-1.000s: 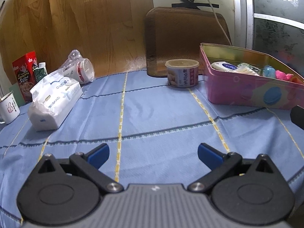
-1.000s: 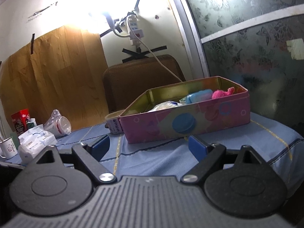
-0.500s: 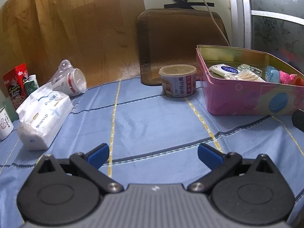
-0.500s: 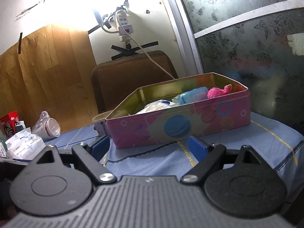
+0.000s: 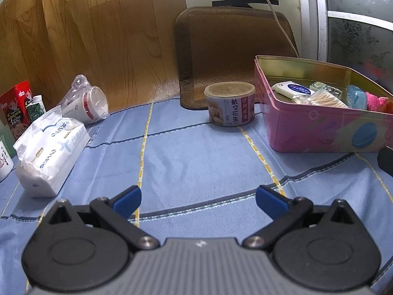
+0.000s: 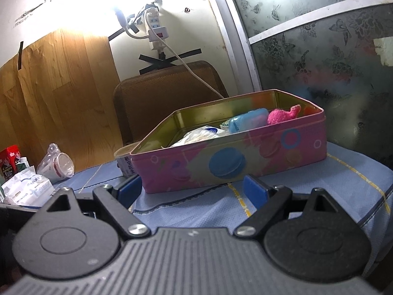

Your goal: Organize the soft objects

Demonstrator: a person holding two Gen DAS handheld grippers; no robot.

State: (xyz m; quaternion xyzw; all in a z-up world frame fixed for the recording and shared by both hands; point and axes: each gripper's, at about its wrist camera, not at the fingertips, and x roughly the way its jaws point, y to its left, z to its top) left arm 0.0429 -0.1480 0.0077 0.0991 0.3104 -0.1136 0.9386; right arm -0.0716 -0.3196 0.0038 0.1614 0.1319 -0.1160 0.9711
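Both the left tool (image 5: pixel 198 198) and right tool (image 6: pixel 192 188) hang wide apart and empty over the worktop (image 5: pixel 196 152), probably because the soft bits already lie in the pink tin (image 6: pixel 245 162).

Pink tin (image 6: pixel 245 162) beyond spread fingers (image 6: pixel 254 190)

Cut off, covered, or too poor to read

In the right wrist view the pink tin's (image 6: pixel 231 164) near wall hides the lower parts of the blue case (image 6: pixel 248 120) and pink fluffy item (image 6: pixel 282 115), and covers most of the round can (image 6: pixel 125 158). The left wrist view cuts off a white mug (image 5: pixel 5 157) at the left edge and a black shape (image 5: pixel 386 159), perhaps the other gripper, at the right. An orange item (image 5: pixel 387 106) in the tin's far corner is blurred. The wall lamp's (image 6: pixel 81 5) glare washes out its surroundings.
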